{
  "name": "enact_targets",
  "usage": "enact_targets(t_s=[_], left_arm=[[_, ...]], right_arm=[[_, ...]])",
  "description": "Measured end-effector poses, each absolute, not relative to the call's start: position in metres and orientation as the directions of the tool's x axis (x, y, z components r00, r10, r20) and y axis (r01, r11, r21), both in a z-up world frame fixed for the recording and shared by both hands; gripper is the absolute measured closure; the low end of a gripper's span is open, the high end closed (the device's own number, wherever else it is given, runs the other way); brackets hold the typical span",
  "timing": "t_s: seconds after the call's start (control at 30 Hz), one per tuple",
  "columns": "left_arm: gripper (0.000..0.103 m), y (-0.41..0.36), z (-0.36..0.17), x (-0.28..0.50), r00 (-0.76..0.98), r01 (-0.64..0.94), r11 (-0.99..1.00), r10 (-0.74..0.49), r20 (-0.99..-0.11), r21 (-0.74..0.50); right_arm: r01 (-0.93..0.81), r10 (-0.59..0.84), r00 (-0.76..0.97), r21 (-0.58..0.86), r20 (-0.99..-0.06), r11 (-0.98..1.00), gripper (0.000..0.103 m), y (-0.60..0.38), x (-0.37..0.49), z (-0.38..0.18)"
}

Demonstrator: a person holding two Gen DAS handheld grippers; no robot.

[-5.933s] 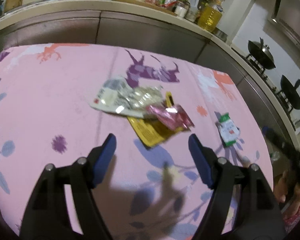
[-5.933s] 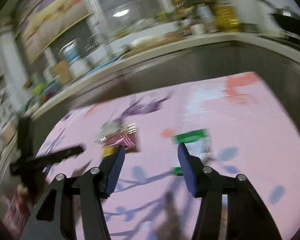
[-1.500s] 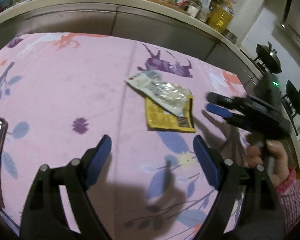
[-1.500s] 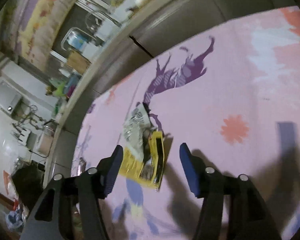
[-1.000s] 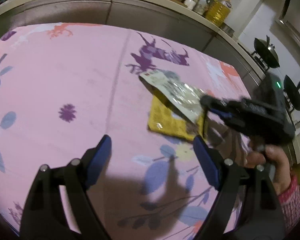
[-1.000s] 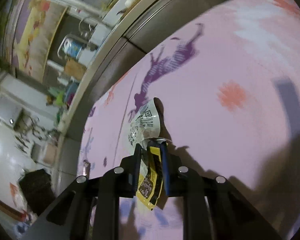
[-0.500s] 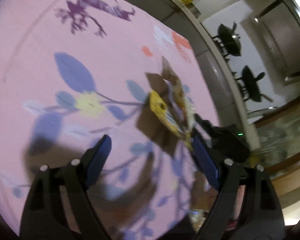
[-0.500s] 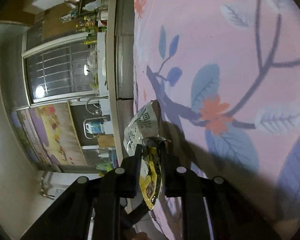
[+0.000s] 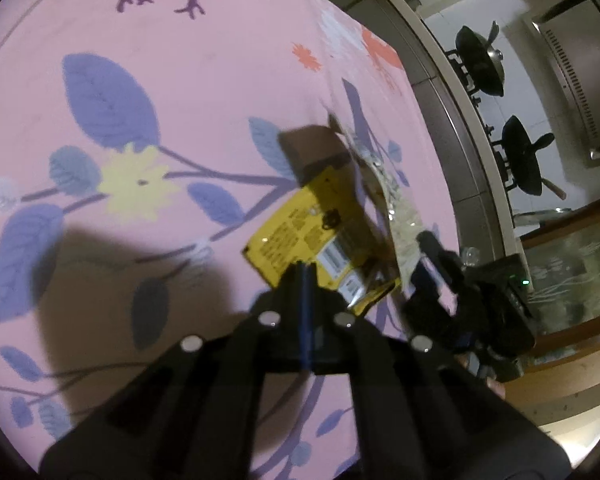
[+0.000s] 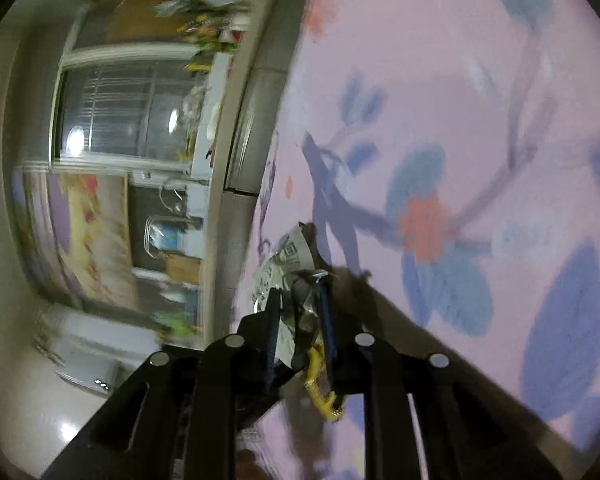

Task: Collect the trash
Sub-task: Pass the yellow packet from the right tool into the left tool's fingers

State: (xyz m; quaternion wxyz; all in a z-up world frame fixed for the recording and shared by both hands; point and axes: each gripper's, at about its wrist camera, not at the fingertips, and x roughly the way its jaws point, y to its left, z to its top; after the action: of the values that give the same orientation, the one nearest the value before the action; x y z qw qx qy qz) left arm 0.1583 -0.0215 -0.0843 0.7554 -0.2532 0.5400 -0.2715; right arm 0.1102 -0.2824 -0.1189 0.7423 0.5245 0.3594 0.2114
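Right gripper [image 10: 300, 312] pinched the silver wrapper [image 10: 288, 264] with the yellow packet [image 9: 312, 236], both lifted off the pink floral tablecloth [image 9: 180, 80] near its right edge. Left gripper [image 9: 305, 276] had its jaws pressed together, empty, tips just beside the yellow packet.

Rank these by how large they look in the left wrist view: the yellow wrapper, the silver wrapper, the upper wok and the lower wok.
1. Yellow wrapper, clearly largest.
2. Silver wrapper, seen nearly edge-on, so it may look smaller than it is.
3. Upper wok and lower wok: alike, and far from the camera, so unranked.
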Motion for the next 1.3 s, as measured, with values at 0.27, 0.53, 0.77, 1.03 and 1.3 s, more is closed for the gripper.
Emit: enact_targets(t_s=[0.27,0.53,0.77,1.03,1.3], left_arm=[[0.103,-0.011,-0.077,0.15,0.277,0.141,0.756,-0.65,-0.707,-0.639],[0.077,-0.02,-0.071,0.135,0.287,0.166,0.782,-0.621,-0.729,-0.601],[0.077,-0.039,-0.059,0.125,0.384,0.192,0.905,-0.425,-0.82,-0.379],[0.074,-0.04,-0.059,0.12,0.407,0.193,0.932,-0.362,-0.839,-0.308],[0.063,-0.039,-0.057,0.118,0.414,0.194,0.932,-0.36,-0.836,-0.306]], right_arm=[[0.107,0.402,0.784,0.741,-0.473,0.663,0.075,-0.303,0.09,-0.083],[0.023,0.437,0.785,0.725,-0.44,0.688,0.038,-0.287,0.064,-0.077],[-0.078,0.524,0.66,0.644,-0.539,0.761,0.053,-0.237,0.08,-0.081],[-0.084,0.555,0.601,0.645,-0.576,0.76,0.077,-0.217,0.098,-0.089],[-0.026,0.654,0.545,0.769,-0.525,0.638,0.1,-0.223,0.104,-0.107]])
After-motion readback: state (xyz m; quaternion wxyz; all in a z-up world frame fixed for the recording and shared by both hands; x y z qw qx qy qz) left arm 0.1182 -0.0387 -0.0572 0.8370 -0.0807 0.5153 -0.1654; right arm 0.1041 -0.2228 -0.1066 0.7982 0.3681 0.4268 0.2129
